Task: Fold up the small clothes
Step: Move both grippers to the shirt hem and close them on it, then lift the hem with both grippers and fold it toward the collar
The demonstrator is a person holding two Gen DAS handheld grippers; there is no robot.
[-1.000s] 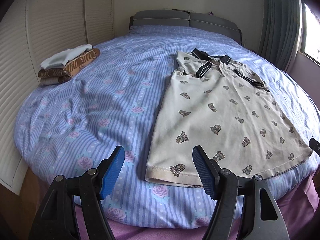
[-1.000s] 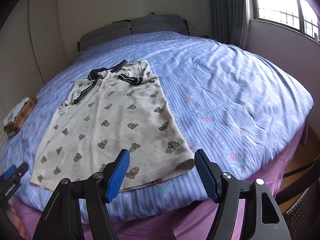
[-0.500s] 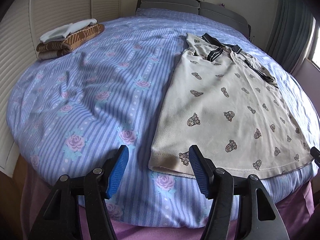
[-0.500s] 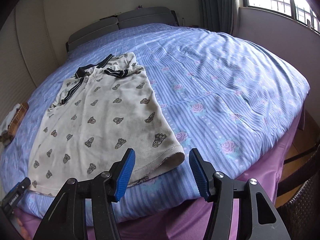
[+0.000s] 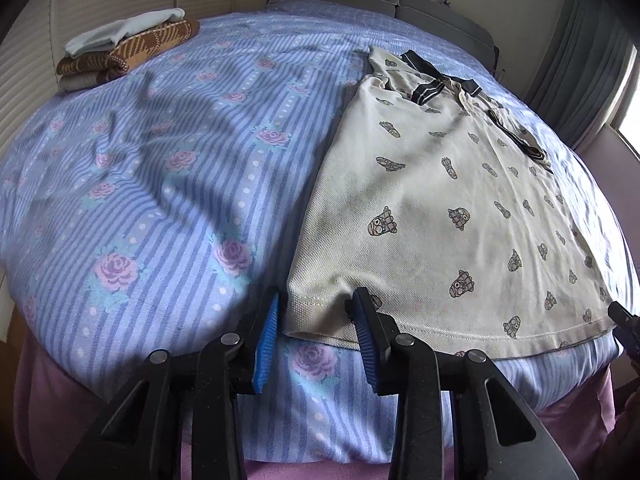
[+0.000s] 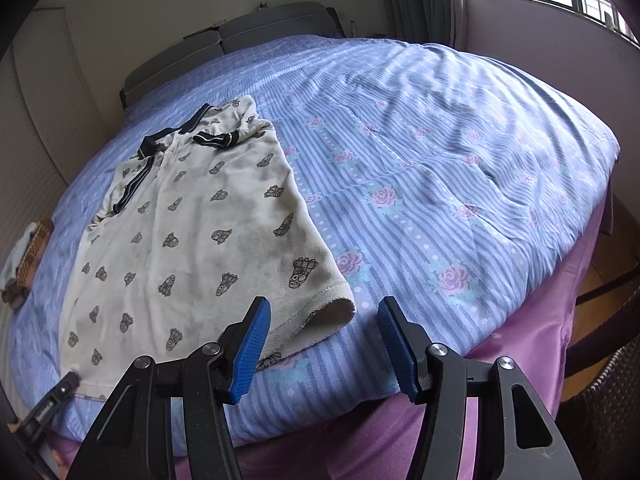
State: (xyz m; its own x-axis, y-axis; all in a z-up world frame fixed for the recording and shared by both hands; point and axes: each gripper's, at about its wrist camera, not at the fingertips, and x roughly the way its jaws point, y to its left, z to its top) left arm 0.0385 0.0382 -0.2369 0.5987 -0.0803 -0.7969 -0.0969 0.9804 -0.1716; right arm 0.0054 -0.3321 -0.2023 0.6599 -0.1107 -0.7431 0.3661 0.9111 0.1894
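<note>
Shirt, cream with small printed figures and a dark-trimmed collar, is lying flat on the bed. Left tongs have just been closing and are straddling its near left hem corner, pads not yet pressing. Right tongs are standing released around the near right corner. Folded clothes are sitting well apart at the bed's far left.

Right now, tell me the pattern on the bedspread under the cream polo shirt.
Blue and white stripes with pink roses and white dots on the bedspread, clearest in the right wrist view.
</note>
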